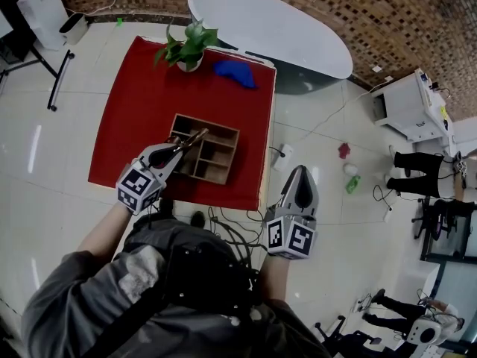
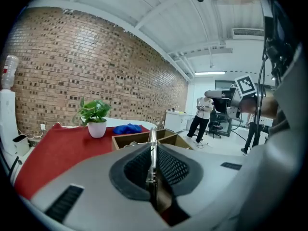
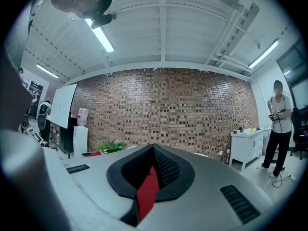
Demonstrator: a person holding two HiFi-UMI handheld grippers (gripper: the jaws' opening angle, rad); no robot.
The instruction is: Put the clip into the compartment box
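We are leaning our grey sleeve (image 1: 71, 286) towards the red table (image 1: 134, 118), which is showing wide bare cloth left of and beyond the compartment box (image 1: 209, 123). The box is sitting near the table's front edge. Our right gripper (image 1: 301, 171) is hanging past the right edge, over the floor tiles (image 1: 317, 129), with its jaws together on nothing. Our left gripper (image 1: 186, 143) is pinching the clip (image 1: 197, 136) in nearly closed jaws, and the clip is showing over the box's left compartments.

Cannot tell what the far blue lump (image 1: 235, 72) is. See the clip (image 2: 152, 146) only edge-on in the left gripper (image 1: 184, 145), with the box's (image 1: 209, 122) near left corner behind it.
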